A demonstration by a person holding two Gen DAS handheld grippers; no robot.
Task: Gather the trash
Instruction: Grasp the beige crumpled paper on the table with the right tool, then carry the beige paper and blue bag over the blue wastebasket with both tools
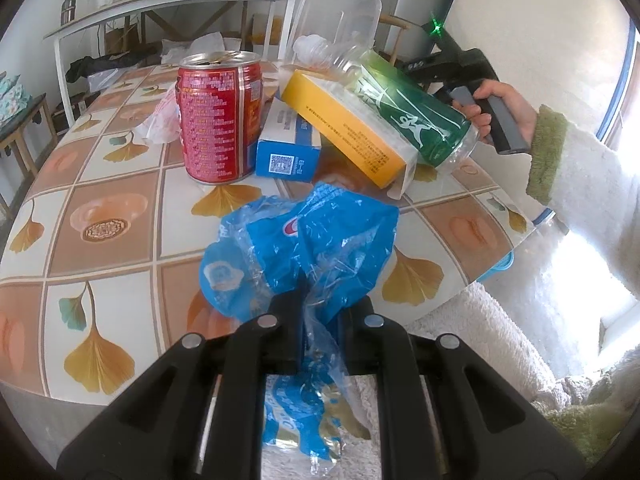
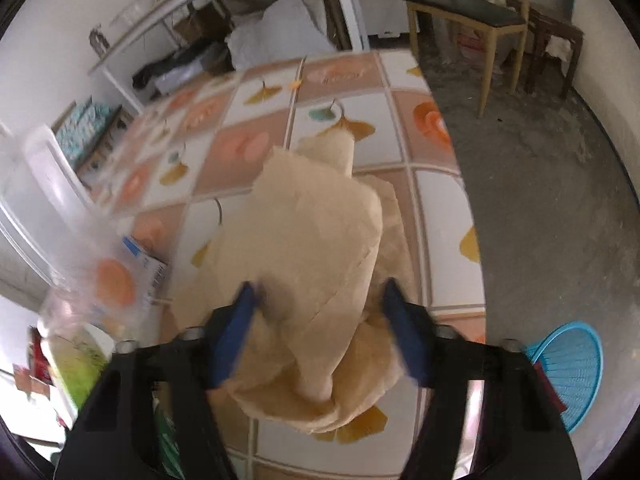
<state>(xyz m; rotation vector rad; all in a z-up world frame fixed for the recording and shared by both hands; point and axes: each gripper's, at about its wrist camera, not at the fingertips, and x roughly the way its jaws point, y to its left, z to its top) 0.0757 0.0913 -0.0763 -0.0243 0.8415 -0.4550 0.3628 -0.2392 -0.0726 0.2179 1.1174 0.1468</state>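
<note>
My left gripper (image 1: 316,312) has its jaws pressed together on a crumpled blue plastic wrapper (image 1: 304,248), which hangs between the fingers just above the table (image 1: 120,216) with its leaf-patterned cloth. Beyond the wrapper the way is crowded: a red can (image 1: 218,118) stands upright with its top opened, a small blue box (image 1: 290,148) lies just beside it, and a yellow box (image 1: 344,132) rests tilted on top of the blue one. A green-labelled plastic bottle (image 1: 412,116) lies against the yellow box, and a clear plastic container (image 1: 340,16) stands tipped up behind them; I cannot tell whether anything is in it. A hand (image 1: 500,108) in a fluffy white sleeve shows at the right, holding the other tool's grip.

My right gripper (image 2: 320,320) is spread, its blue fingers (image 2: 236,336) on either side of a crumpled beige paper (image 2: 320,240) that lies on the table near its edge; the view is blurred, and I cannot tell whether the pads touch it. A blue mesh basket (image 2: 572,368) sits on the floor beside the table, and I see little of its inside.
</note>
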